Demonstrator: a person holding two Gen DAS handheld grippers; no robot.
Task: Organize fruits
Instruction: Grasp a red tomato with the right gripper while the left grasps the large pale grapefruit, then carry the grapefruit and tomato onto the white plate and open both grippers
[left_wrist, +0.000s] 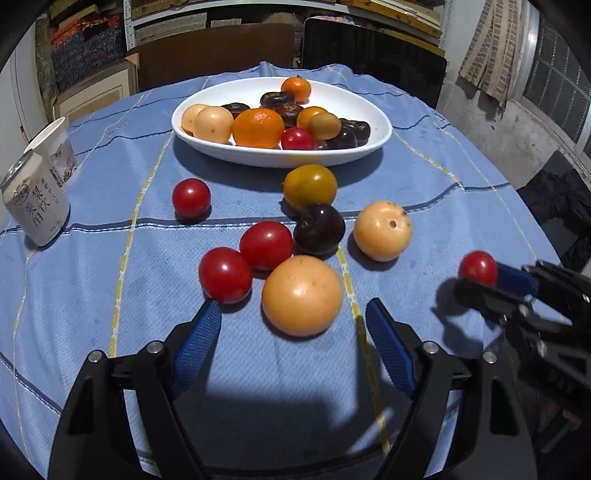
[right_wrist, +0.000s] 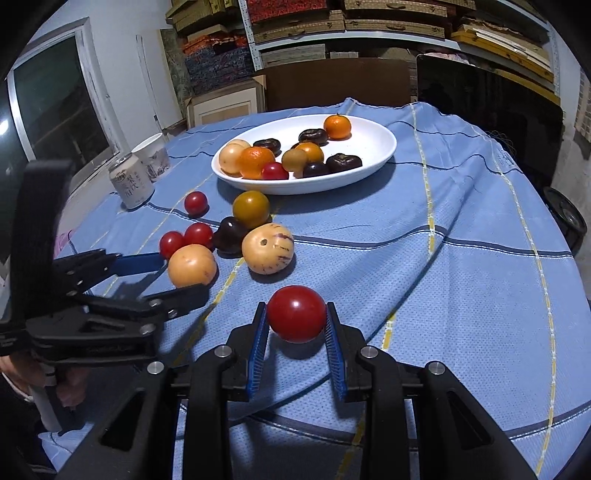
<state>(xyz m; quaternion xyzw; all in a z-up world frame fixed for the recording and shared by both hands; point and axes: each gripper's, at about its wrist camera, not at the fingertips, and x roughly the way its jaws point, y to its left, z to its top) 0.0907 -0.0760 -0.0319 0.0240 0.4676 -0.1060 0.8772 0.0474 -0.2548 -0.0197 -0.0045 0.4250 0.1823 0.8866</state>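
— Fruits are seen partly gathered in the white oval ceramic dish (left_wrist: 380, 136); seven more are left loose on the blue checked cloth (left_wrist: 461, 206) in front of that dish. Which step is judged in hand?

— A small round red tomato (right_wrist: 296, 314) is clamped between the pads of the right gripper (right_wrist: 295, 326), near of the dish. A carry to the dish is called for next. The left gripper (left_wrist: 291, 317) is held apart, nothing pressed, just short of a pale orange round fruit (left_wrist: 302, 295).

— What is hidden?

— Dish fruits are overlapped; dark ones cannot be identified. Only part of a hand (right_wrist: 22, 373) is shown.
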